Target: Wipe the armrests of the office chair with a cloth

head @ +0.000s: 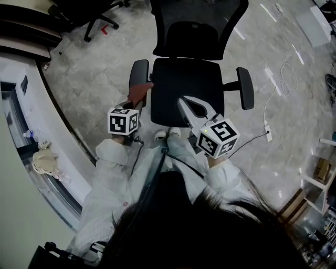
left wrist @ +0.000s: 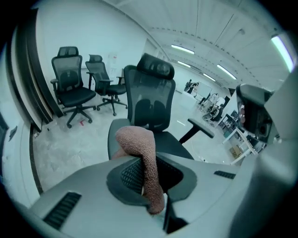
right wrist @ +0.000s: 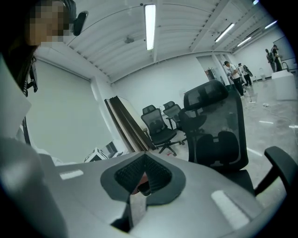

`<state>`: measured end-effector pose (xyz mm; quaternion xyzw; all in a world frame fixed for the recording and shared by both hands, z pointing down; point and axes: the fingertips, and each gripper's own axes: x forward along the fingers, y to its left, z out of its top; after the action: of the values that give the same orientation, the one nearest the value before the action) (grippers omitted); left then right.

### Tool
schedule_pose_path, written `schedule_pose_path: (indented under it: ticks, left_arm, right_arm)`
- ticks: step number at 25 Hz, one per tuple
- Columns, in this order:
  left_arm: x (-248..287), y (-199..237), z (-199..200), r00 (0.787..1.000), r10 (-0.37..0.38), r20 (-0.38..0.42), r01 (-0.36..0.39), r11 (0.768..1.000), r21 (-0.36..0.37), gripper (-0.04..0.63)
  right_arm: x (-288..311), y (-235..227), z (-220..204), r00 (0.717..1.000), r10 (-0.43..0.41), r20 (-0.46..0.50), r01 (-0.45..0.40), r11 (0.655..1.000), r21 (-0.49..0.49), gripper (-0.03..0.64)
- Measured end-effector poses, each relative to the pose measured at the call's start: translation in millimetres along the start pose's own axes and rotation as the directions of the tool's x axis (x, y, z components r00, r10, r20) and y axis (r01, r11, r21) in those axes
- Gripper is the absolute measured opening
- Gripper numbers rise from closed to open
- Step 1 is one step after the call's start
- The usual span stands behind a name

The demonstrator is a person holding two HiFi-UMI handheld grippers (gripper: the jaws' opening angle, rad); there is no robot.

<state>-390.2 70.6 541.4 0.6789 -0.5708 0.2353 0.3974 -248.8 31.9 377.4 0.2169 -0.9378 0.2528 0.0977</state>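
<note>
A black office chair (head: 186, 84) stands in front of me with its left armrest (head: 139, 72) and right armrest (head: 245, 87) both in sight. My left gripper (head: 137, 103) hovers just in front of the left armrest, shut on a brown cloth (head: 139, 93). In the left gripper view the cloth (left wrist: 142, 153) hangs folded between the jaws and hides most of that armrest; the right armrest (left wrist: 201, 128) shows beyond. My right gripper (head: 182, 101) floats over the seat's front edge, jaws together, holding nothing I can make out. Its own view looks past the shut right gripper (right wrist: 144, 180) at the chair back (right wrist: 219, 130).
Other black office chairs (head: 89, 16) stand at the back left. A curved white desk (head: 31, 121) runs along the left. A white cable and power strip (head: 268, 128) lie on the floor at the right, near shelving (head: 317, 181). My shoes (head: 167, 134) are under the seat's front.
</note>
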Motion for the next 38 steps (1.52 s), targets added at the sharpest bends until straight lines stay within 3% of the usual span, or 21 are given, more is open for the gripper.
schedule_pose_path:
  ticks: [2,4,6,9,11,13,22,31,36,38]
  left_arm:
    - [-21,-11,29,0.992,0.007,0.127,-0.008,1.0,0.002,0.038]
    - [-48,-31,58,0.967,0.004,0.255,-0.008,1.0,0.013,0.038]
    - [-75,-53,85,0.927,-0.009,0.375,-0.005,0.999,0.037,0.038]
    - [-111,-85,115,0.85,-0.043,0.524,0.005,0.997,0.074,0.038]
    - [-128,-102,127,0.809,-0.063,0.584,0.009,0.996,0.094,0.038]
    - [-140,-114,133,0.786,-0.085,0.612,0.018,0.993,0.116,0.038]
    - [-130,-149,147,0.78,-0.207,0.591,0.095,0.972,0.216,0.038]
    - [-121,-214,138,0.743,-0.359,0.564,0.185,0.921,0.343,0.038]
    - [-109,-252,152,0.737,-0.406,0.54,0.202,0.896,0.396,0.038]
    - [-100,-264,164,0.737,-0.399,0.546,0.192,0.898,0.397,0.038]
  right_arm:
    - [-5,0,6,1.0,-0.01,0.016,0.01,1.0,-0.013,0.002]
    - [-14,2,17,0.999,-0.017,0.038,0.018,1.0,-0.022,0.002]
    - [-22,5,26,0.998,-0.025,0.061,0.027,0.999,-0.034,0.002]
    - [-33,8,37,0.995,-0.042,0.093,0.048,0.997,-0.061,0.002]
    - [-40,9,43,0.992,-0.053,0.113,0.061,0.995,-0.074,0.002]
    - [-47,11,48,0.989,-0.064,0.13,0.075,0.994,-0.082,0.002]
    - [-79,-7,48,0.966,-0.169,0.194,0.182,0.982,-0.054,0.002]
    - [-170,-46,27,0.877,-0.378,0.296,0.391,0.92,0.017,0.002]
    - [-209,-79,37,0.85,-0.419,0.318,0.432,0.901,0.032,0.002]
    - [-218,-99,47,0.847,-0.415,0.333,0.429,0.903,0.034,0.002]
